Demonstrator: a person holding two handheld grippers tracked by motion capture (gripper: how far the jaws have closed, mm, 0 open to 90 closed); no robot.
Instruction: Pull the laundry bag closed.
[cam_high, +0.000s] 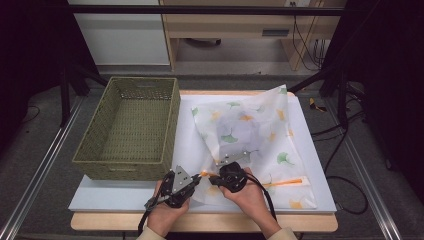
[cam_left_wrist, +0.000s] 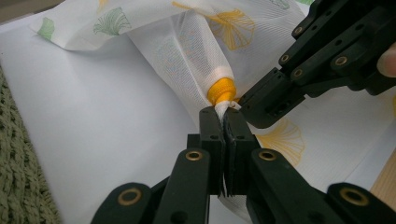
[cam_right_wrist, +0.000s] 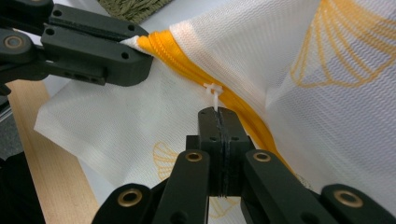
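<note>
My left tongs (cam_left_wrist: 224, 114) pinch the mesh bag (cam_high: 250, 130) at its orange zipper end; right tongs (cam_right_wrist: 218, 112) clamp the white zipper pull (cam_right_wrist: 214, 91) (just beside).

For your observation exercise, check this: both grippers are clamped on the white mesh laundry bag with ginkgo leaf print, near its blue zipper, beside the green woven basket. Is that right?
One detail is wrong: the zipper is orange-yellow, not blue, as the right gripper view shows. Otherwise yes: the left gripper and right gripper are shut on the white mesh laundry bag, beside the green woven basket.
</note>
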